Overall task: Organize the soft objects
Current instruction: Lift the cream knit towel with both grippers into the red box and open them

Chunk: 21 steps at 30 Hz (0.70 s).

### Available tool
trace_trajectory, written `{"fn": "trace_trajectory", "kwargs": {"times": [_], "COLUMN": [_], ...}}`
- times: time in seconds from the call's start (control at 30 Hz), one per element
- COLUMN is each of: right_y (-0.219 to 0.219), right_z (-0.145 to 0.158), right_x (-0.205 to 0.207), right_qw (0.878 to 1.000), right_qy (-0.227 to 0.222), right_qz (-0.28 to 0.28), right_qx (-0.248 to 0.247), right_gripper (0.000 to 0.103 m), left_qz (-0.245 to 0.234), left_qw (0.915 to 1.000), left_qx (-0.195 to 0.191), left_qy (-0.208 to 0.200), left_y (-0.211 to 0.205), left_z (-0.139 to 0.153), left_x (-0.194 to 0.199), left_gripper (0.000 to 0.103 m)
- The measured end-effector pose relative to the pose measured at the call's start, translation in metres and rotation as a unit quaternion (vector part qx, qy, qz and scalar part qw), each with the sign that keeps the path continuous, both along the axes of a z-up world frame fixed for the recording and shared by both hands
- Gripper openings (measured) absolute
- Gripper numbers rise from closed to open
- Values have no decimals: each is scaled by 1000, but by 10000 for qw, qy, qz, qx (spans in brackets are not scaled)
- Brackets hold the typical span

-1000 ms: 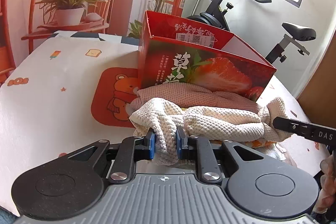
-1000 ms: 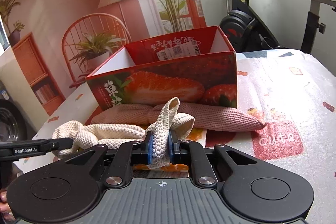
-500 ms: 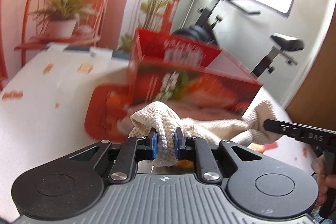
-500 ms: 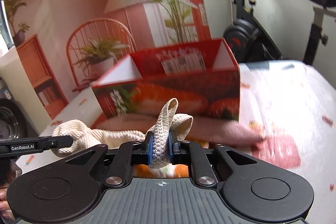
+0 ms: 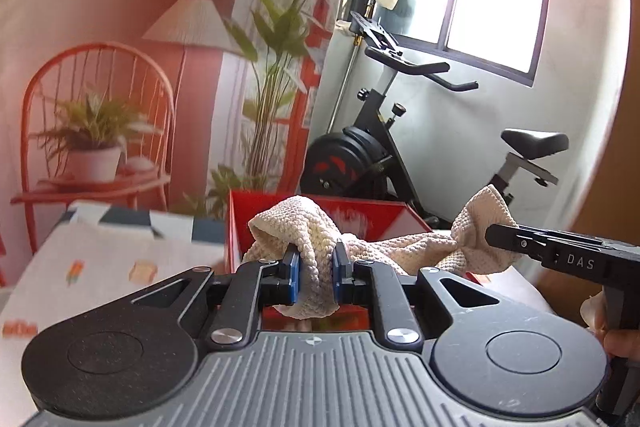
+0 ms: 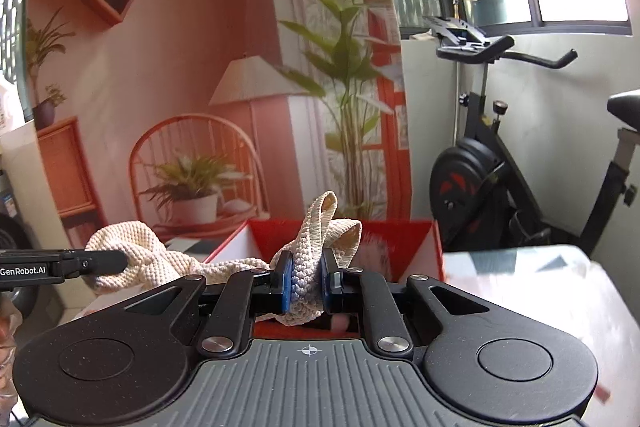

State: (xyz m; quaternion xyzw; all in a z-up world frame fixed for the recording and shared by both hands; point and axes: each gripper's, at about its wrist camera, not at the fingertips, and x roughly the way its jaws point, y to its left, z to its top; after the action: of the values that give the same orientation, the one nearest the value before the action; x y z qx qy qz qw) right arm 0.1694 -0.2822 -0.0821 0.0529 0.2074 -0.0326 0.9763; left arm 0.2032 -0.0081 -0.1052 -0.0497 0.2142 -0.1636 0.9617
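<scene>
A cream knitted cloth point(image 5: 400, 247) hangs stretched between my two grippers, lifted off the table. My left gripper point(image 5: 314, 273) is shut on one end of it. My right gripper point(image 6: 305, 281) is shut on the other end point(image 6: 316, 227), and shows from the side in the left wrist view point(image 5: 504, 239). The red strawberry box point(image 5: 372, 217) sits low just beyond the cloth, its open top point(image 6: 400, 239) facing up. The pink cloth is hidden below the frame.
The table with its patterned cover point(image 5: 100, 259) spreads left of the box and shows right of it point(image 6: 540, 279). An exercise bike point(image 5: 380, 147) stands behind the table. A printed backdrop with a chair and plants point(image 5: 96, 131) hangs at the back.
Both grippers have risen and tilted up with the cream cloth. It has left the table and the pink cloth, and the box has dropped low in both views.
</scene>
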Motion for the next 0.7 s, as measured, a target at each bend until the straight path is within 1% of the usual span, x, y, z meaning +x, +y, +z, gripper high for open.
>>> {"fn": "trace_trajectory", "kwargs": {"times": [0.1, 0.17, 0.23, 0.3, 0.37, 0.43, 0.5, 0.6, 0.7], "right_y": [-15, -21, -28, -31, -35, -38, -38, -31, -27], "right_z": [3, -1, -9, -21, -35, -49, -61, -76, -86], "right_x": [32, 51, 68, 79, 91, 99, 102, 101, 100], "right_qw": [9999, 9998, 9994, 9987, 9973, 9957, 9938, 9911, 9895], "right_qy": [24, 103, 250, 436, 687, 896, 1082, 1309, 1432], "right_qz": [-98, -144, -168, -202, -225, -223, -261, -214, -203], "right_qx": [-49, -115, -160, -140, -92, -61, -36, -77, -42], "right_gripper": [13, 13, 13, 13, 13, 13, 13, 13, 13], "left_qz": [14, -26, -5, -17, -115, -190, -203, -233, -282], "left_qw": [9998, 9991, 9974, 9964, 9942, 9902, 9846, 9818, 9788], "left_qx": [173, 380, 650, 664, 778, 1016, 1205, 1094, 1215], "left_qy": [72, 171, 316, 520, 739, 937, 1248, 1537, 1627], "left_y": [-12, -23, -32, -35, -38, -45, -51, -47, -48], "left_z": [5, 3, -4, -13, -24, -36, -48, -60, -67], "left_x": [29, 50, 69, 83, 96, 106, 113, 119, 120], "left_gripper": [17, 17, 17, 17, 16, 17, 17, 17, 17]}}
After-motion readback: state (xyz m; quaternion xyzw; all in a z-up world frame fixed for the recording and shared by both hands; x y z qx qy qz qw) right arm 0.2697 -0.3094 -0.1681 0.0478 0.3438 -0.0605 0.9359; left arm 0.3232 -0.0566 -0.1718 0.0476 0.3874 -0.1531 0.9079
